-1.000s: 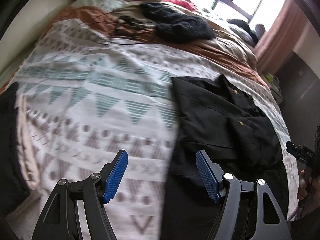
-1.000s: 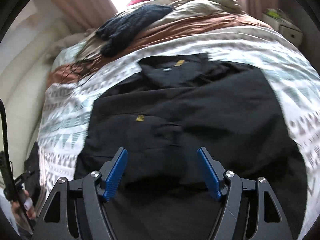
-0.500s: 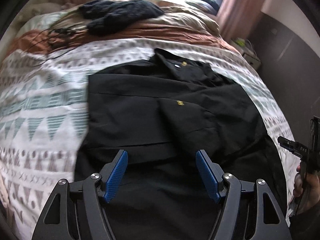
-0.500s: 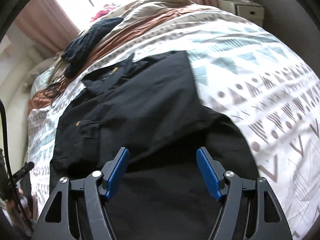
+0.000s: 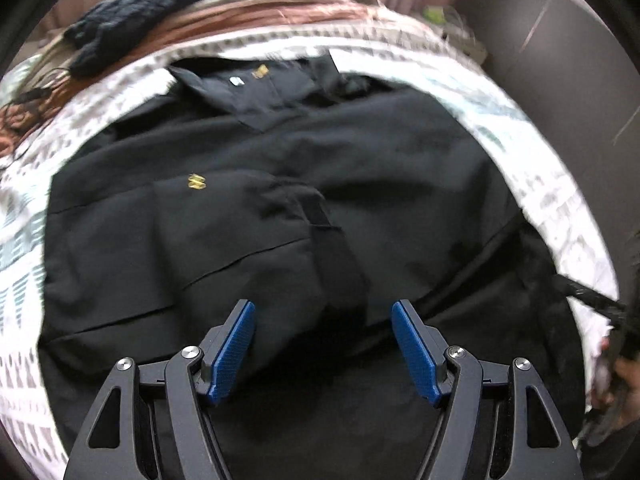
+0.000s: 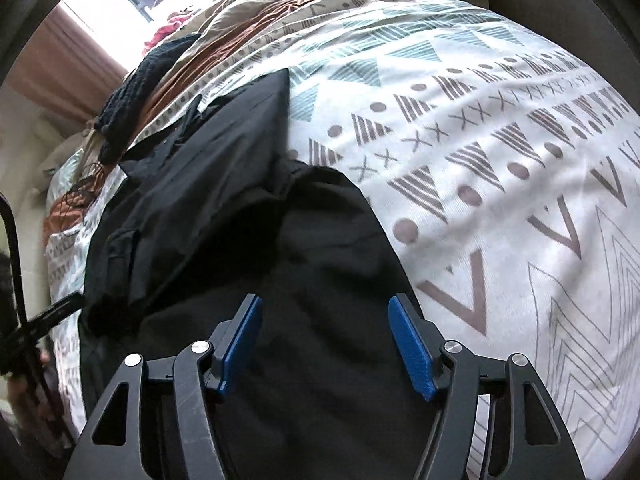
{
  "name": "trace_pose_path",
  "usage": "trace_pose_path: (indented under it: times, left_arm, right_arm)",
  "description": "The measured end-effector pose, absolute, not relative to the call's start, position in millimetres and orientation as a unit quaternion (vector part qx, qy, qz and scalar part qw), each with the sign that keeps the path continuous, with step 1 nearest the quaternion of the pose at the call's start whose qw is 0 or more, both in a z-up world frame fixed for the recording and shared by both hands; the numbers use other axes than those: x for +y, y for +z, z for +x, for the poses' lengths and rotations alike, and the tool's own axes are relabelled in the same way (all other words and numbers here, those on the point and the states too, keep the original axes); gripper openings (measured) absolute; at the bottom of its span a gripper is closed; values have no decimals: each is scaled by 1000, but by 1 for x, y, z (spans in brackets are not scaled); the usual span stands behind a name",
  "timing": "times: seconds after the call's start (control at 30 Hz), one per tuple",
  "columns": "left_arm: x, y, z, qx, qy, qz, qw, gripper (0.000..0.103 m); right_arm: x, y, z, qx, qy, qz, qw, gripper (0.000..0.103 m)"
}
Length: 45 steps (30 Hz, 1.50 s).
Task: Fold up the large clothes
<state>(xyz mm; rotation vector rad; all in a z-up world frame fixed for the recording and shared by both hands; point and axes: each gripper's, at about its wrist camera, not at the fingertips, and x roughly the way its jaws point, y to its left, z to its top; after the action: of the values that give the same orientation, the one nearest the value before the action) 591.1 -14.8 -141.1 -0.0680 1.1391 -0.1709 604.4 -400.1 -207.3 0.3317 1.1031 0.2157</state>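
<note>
Left wrist view: the left hand-held gripper (image 5: 323, 346), black with blue ribbed pads, hangs with its jaws wide and nothing between them, above the lower part of a large black fabric jacket (image 5: 248, 216) with small gold emblems. The jacket lies spread flat on the bed, on a white bedspread printed with teal and grey triangles (image 5: 24, 240), its collar toward the bed's far edge. Beyond the collar, a dark knitted garment (image 5: 148, 8) rests on rumpled brown and beige bedding (image 5: 256, 12) at the far end of the bed.

In the right wrist view, the right hand-held gripper (image 6: 325, 344) has just been narrowing its jaws, though they stand apart and pinch nothing; black cloth lies below them. It hovers over the jacket's near right side, just beside the bare bedspread. A person's hand (image 6: 28, 376), partly blurred, shows at the left rim.
</note>
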Motion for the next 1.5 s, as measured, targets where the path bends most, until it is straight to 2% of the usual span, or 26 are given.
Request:
trace_pose_path:
  times: [0.2, 0.43, 0.6, 0.73, 0.93, 1.13, 1.23, 1.33, 1.4, 1.43, 1.47, 1.5]
  left_arm:
    - [-34, -172, 601, 547, -42, 51, 834, 72]
    - [-6, -159, 601, 536, -10, 53, 843, 72]
    - [40, -138, 594, 526, 9, 4, 850, 72]
    - [90, -122, 583, 512, 58, -26, 856, 67]
    - [158, -124, 571, 521, 100, -83, 844, 67]
    - [191, -130, 560, 520, 97, -146, 836, 67]
    - [192, -143, 561, 534, 96, -156, 826, 67]
    - [189, -162, 562, 552, 82, -167, 813, 67]
    - [185, -173, 565, 559, 80, -168, 808, 67]
    - [183, -175, 565, 558, 85, -167, 808, 61]
    - [181, -175, 565, 555, 86, -165, 810, 43]
    - [177, -175, 566, 555, 81, -164, 811, 35]
  right_arm:
    - [-404, -202, 598, 517, 98, 128, 841, 66]
    - [-394, -200, 610, 512, 101, 106, 847, 66]
    - [-373, -202, 630, 512, 88, 63, 852, 66]
    - [-358, -208, 649, 513, 75, 35, 854, 66]
    - [-335, -213, 671, 509, 70, -8, 858, 66]
    - [-330, -211, 677, 493, 65, -8, 868, 64]
    - [-332, -210, 678, 487, 62, -5, 871, 50]
    - [-336, -209, 679, 480, 69, 6, 875, 31]
    - [-338, -207, 679, 474, 72, 8, 878, 14]
    - [-339, -206, 679, 468, 75, 9, 881, 11]
    - [-340, -205, 679, 465, 75, 11, 882, 7]
    - [-342, -205, 679, 463, 73, 11, 883, 2]
